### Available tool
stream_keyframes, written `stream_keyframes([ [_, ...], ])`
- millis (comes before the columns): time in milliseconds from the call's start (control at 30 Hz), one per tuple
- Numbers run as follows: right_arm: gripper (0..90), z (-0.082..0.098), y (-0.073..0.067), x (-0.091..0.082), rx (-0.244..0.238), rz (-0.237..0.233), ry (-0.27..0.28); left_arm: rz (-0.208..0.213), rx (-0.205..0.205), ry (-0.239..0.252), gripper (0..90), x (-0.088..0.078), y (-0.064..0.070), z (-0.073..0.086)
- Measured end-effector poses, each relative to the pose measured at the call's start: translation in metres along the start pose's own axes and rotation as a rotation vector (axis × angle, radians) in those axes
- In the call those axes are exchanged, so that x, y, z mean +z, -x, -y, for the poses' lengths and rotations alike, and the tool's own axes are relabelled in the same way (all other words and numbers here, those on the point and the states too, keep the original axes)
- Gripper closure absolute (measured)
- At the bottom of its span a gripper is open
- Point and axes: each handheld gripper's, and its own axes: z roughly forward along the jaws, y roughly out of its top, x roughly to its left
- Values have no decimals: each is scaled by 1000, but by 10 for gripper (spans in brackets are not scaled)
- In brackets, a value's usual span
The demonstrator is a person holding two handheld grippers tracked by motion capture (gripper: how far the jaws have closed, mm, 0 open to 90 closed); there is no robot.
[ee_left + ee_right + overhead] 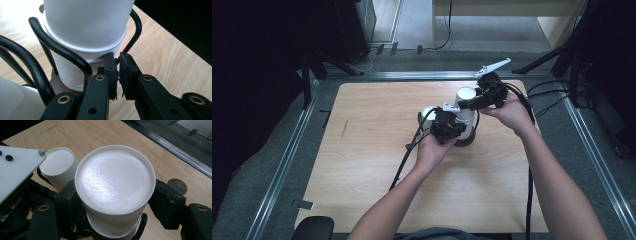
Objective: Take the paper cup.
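A tall stack of white foam cups point(465, 102) stands upside down in a black wire rack point(62, 52) on a brown base point(63, 86), mid-table. My right gripper point(115, 205) reaches in from the right, its pads point(67, 202) pressing both sides of the top cup point(115, 177). My left gripper point(117, 65) is low at the rack's front with its jaws shut, seemingly on a thin rack wire below the cup's rim. A second, shorter white cup stack point(58, 162) stands just left of the tall one.
The wooden table point(362, 150) has bare room left and in front of the rack. Cables point(404, 160) trail from both grippers toward the person. A metal rail point(412, 75) runs along the table's far edge, with dark stands beyond it.
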Motion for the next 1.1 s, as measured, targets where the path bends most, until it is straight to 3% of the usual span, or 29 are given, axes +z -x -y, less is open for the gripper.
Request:
stream_keyframes([
  [133,308,0,-1,-1,-14,5,-4,3,-4,0,844,0,0,0],
  [467,312,-9,0,-11,1,-17,-4,7,-15,9,841,1,0,1],
  [800,314,-25,-5,-32,-13,-28,10,12,-12,2,832,0,-1,1],
  [1100,323,-32,-9,-47,-9,-5,19,11,-3,2,827,0,-1,2],
])
